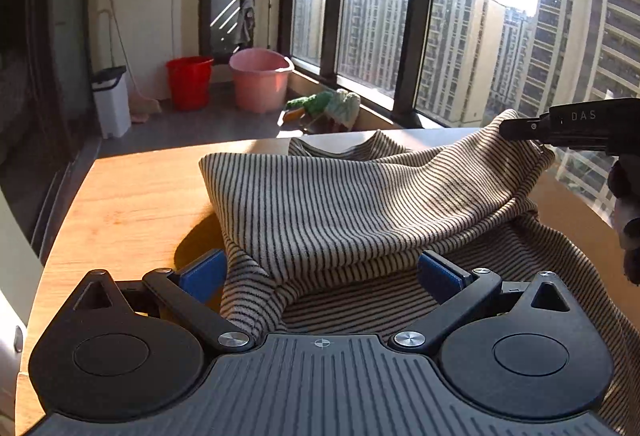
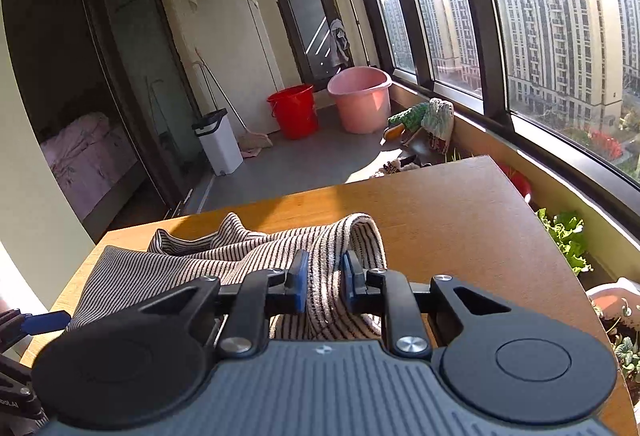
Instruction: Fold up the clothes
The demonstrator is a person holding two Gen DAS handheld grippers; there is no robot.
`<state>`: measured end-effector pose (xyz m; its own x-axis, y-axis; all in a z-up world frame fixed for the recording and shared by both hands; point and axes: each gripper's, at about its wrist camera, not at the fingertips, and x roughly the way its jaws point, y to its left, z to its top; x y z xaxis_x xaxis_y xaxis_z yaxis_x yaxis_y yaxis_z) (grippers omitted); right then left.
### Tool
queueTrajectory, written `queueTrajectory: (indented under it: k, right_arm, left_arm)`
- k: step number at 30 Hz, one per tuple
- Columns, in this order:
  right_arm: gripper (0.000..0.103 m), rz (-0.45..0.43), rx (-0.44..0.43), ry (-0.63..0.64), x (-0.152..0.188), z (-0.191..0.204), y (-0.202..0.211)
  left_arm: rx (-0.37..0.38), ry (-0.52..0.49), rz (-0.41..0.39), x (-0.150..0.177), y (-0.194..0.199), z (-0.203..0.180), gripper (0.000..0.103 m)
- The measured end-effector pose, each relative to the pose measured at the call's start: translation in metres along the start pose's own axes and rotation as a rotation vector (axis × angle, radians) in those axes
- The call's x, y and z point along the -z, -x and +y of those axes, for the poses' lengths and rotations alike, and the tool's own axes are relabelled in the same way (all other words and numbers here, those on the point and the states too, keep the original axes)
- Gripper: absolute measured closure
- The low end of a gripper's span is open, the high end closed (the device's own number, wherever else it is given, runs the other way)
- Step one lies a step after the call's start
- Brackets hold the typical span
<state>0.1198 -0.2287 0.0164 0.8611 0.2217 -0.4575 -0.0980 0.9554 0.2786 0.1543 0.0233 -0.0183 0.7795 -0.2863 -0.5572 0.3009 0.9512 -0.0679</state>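
Striped, one garment (image 1: 340, 203) on one table (image 1: 120, 203); right gripper (image 2: 323, 282) jaws pinch it, left gripper (image 1: 320, 272) jaws spread.

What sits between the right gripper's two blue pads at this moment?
A bunched fold of the striped garment runs between the right gripper pads, which press on it; the right wrist view shows this.

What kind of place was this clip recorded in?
Probably an enclosed apartment balcony used for laundry and cleaning: tall windows face high-rise blocks, a red bucket and pink tub sit on the floor, and a striped garment lies on a wooden table.
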Motion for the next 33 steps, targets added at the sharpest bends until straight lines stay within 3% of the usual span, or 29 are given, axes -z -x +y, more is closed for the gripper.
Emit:
queueTrajectory:
  k: [5,6,9,12,15,18,20,22,24,28,31,32,33]
  right_arm:
    - [0.087,-0.131,-0.147,0.029,-0.054,0.039,0.018]
    - [0.091,-0.154,-0.155,0.023,-0.06,0.042,0.019]
    - [0.093,-0.126,-0.146,-0.057,-0.056,0.029,0.01]
    - [0.093,-0.011,-0.017,-0.061,-0.021,0.007,-0.01]
    - [0.093,0.098,0.117,-0.08,0.017,-0.021,-0.022]
    - [0.092,0.134,0.2,-0.08,0.028,-0.035,-0.018]
    - [0.092,0.108,0.192,-0.066,0.021,-0.033,-0.011]
    - [0.088,0.068,0.149,-0.057,0.011,-0.025,-0.005]
    - [0.07,0.046,0.112,-0.047,0.001,-0.014,-0.008]
    - [0.059,0.095,0.112,0.003,0.006,0.004,-0.03]
    - [0.062,0.108,0.12,0.018,0.016,0.011,-0.039]
    - [0.077,0.086,0.115,0.028,0.016,0.013,-0.034]
    - [0.083,0.061,0.097,0.024,0.016,0.015,-0.027]
  left_arm:
    - [-0.009,0.095,-0.038,0.005,0.013,0.025,0.0]
    - [-0.017,0.102,-0.048,0.004,0.017,0.029,0.0]
    - [-0.034,0.107,-0.057,0.003,0.022,0.037,0.0]
    - [-0.034,0.124,-0.057,0.0,0.025,0.043,0.0]
    - [0.025,0.136,-0.054,-0.007,0.029,0.043,0.0]
    - [0.095,0.123,-0.054,-0.014,0.03,0.034,0.0]
    - [0.136,0.122,-0.046,-0.019,0.026,0.024,0.0]
    - [0.153,0.124,-0.038,-0.022,0.021,0.016,0.0]
    - [0.151,0.125,-0.028,-0.022,0.018,0.01,0.0]
    - [0.157,0.121,-0.014,-0.02,0.019,0.008,0.0]
    - [0.135,0.112,-0.012,-0.022,0.022,0.013,0.0]
    - [0.124,0.118,-0.013,-0.023,0.023,0.015,0.0]
    - [0.115,0.127,-0.011,-0.025,0.023,0.018,0.0]
